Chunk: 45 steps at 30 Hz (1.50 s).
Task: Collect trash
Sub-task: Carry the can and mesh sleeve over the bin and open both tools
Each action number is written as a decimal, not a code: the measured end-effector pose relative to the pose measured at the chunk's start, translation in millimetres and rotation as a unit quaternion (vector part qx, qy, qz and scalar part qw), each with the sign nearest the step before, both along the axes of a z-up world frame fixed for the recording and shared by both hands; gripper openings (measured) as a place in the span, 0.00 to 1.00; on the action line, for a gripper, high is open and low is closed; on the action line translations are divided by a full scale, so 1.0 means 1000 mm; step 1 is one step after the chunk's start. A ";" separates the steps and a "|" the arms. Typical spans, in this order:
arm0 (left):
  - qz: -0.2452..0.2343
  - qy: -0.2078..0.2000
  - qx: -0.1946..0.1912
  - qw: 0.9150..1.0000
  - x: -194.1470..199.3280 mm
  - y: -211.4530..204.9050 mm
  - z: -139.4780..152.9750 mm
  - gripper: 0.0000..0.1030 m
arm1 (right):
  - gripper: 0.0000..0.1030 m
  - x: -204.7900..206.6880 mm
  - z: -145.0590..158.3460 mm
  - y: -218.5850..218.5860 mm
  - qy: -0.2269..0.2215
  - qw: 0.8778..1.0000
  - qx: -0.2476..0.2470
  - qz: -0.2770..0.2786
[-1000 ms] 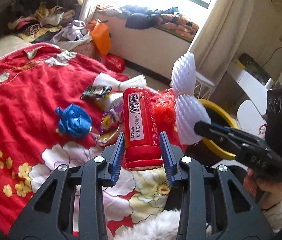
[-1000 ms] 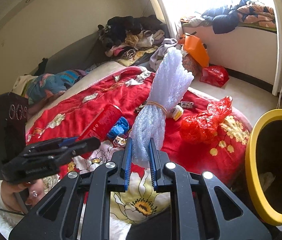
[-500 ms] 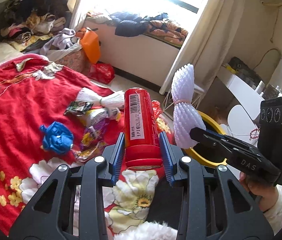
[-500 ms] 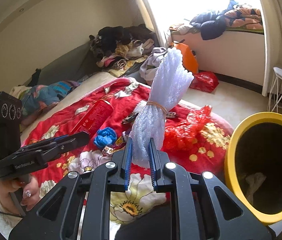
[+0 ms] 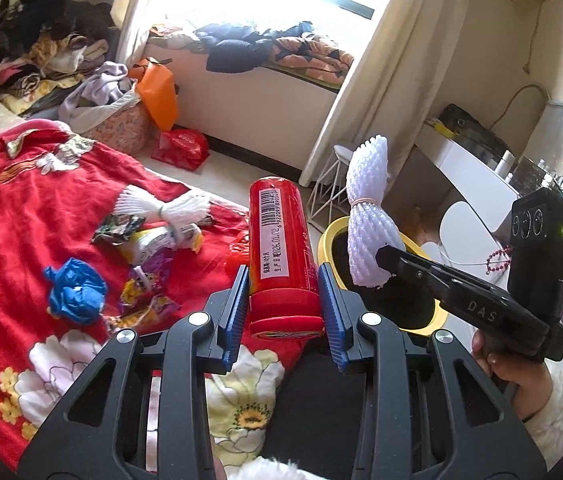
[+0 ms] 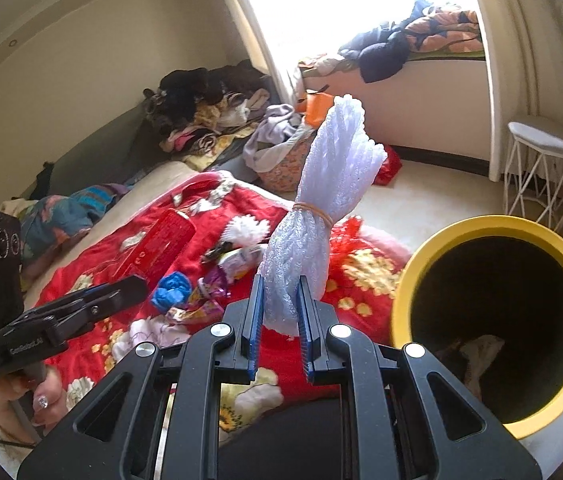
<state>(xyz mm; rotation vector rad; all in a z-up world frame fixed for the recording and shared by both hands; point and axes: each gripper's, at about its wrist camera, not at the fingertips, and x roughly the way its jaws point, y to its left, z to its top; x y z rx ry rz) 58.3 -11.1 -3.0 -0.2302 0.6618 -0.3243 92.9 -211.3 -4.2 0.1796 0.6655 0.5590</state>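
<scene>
Left gripper [image 5: 283, 280]: blue-padded fingers [image 5: 236, 304] clamped on both sides of a red canister [image 5: 281, 252], gripped near its capped end. Canister points away from the camera, white barcode label facing up. It is held in the air over the edge of the bed [image 5: 9, 216].

Right gripper [image 6: 279, 304]: fingers [image 6: 252, 320] pinched tight on the lower end of a white foam-net bundle [image 6: 321, 196], tied at the waist with a rubber band [image 6: 315, 211]. Bundle stands upright, upper half fanning out. In the left wrist view the same bundle [image 5: 367, 216] hangs in front of the bin's opening; whether it is directly over it, cannot tell.

Yellow-rimmed bin [image 6: 405, 280] stands on the floor just beside the bed's corner, dark inside, some crumpled scrap at the bottom.

Still on the red floral bedspread: a blue crumpled bag [image 5: 75, 290], a cluster of snack wrappers [image 5: 149, 256], a second white foam-net bundle [image 5: 161, 210], a red mesh bag [image 6: 347, 228] near the bed edge next to the bin.

Each gripper is held by a hand at its handle: right hand [image 5: 509, 368], left hand [image 6: 21, 396].

Background: clothes heaped at the far wall and on the window ledge, white wire stool [image 6: 537, 172] by the curtain.
</scene>
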 end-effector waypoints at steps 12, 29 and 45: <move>-0.026 -0.003 0.003 1.000 0.010 -0.025 0.000 0.27 | 0.15 0.005 0.002 -0.036 -0.003 0.999 0.008 -0.046; -0.061 0.001 0.013 0.998 0.021 -0.065 -0.003 0.27 | 0.15 0.012 -0.007 -0.086 0.002 0.993 -0.005 -0.119; -0.094 0.007 0.024 0.995 0.034 -0.101 -0.010 0.27 | 0.15 0.019 -0.027 -0.116 0.023 0.986 -0.026 -0.163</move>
